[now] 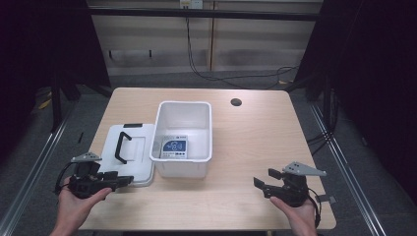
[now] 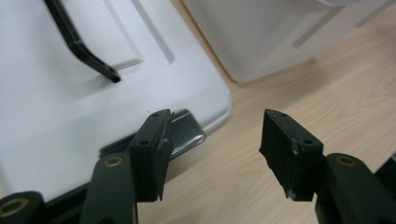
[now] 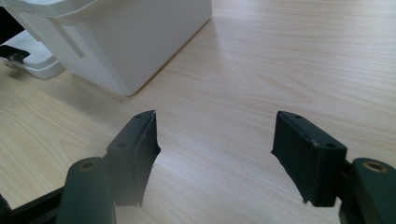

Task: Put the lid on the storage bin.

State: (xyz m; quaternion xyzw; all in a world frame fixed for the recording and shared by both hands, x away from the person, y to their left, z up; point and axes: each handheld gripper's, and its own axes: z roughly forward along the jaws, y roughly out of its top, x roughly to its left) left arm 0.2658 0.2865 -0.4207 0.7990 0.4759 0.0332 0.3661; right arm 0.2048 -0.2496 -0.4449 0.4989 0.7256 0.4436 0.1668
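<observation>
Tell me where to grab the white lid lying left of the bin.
Probably the lid's near corner, coming from the person's side with the left gripper. The lid lies flat on the table, its edge overhangs there, and the open jaws already straddle that corner.

1. The table top looks like pale wood-grain laminate, smooth and matt.
2. The storage bin is white plastic with a slight sheen.
3. Its lid is smooth white plastic; the lid handle is black plastic.
4. The lid latch looks glossy grey plastic.
5. The left gripper and right gripper have matt black pads, frayed at the edges.
</observation>
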